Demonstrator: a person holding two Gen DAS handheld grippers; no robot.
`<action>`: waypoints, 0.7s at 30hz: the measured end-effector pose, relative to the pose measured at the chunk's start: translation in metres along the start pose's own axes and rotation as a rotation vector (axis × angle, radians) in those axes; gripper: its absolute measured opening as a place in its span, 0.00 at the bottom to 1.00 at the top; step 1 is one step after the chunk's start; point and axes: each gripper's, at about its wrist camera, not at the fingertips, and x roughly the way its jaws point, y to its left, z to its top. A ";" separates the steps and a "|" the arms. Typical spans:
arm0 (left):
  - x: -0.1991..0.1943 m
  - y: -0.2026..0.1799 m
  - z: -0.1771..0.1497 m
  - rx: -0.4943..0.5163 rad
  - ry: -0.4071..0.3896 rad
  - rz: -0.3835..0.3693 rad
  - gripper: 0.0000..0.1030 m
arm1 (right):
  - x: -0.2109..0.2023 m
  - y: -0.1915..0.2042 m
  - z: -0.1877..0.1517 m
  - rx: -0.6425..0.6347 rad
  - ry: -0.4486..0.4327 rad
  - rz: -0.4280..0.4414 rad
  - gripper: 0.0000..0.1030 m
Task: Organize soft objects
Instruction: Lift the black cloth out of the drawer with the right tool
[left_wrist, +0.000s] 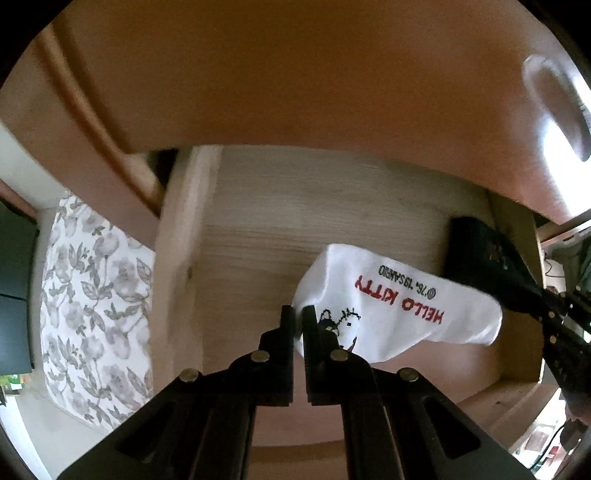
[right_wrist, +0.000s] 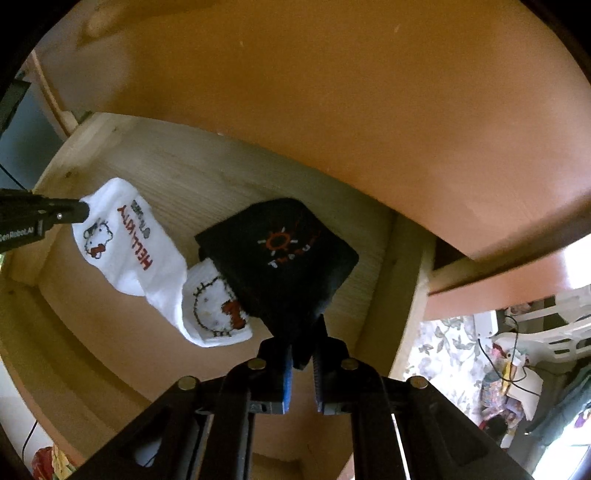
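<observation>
Our left claw (left_wrist: 298, 314) is clamped on the white sock's (left_wrist: 399, 299) edge, and our right claw (right_wrist: 303, 354) grips the black sock (right_wrist: 280, 258), both over the open wooden drawer (right_wrist: 207, 177).

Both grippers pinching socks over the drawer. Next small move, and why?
Probably lift both a bit more. The left gripper pinches the white sock at its edge, the right gripper the black sock. A second white sock lies partly under the black one.
</observation>
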 end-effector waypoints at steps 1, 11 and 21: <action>-0.006 0.001 -0.001 0.001 -0.011 0.003 0.04 | -0.005 0.001 -0.001 -0.005 -0.006 -0.002 0.09; -0.061 0.005 -0.012 0.016 -0.113 0.010 0.03 | -0.065 0.008 -0.016 -0.013 -0.070 -0.048 0.09; -0.116 -0.007 -0.041 0.017 -0.230 0.001 0.03 | -0.115 0.011 -0.040 0.002 -0.143 -0.087 0.09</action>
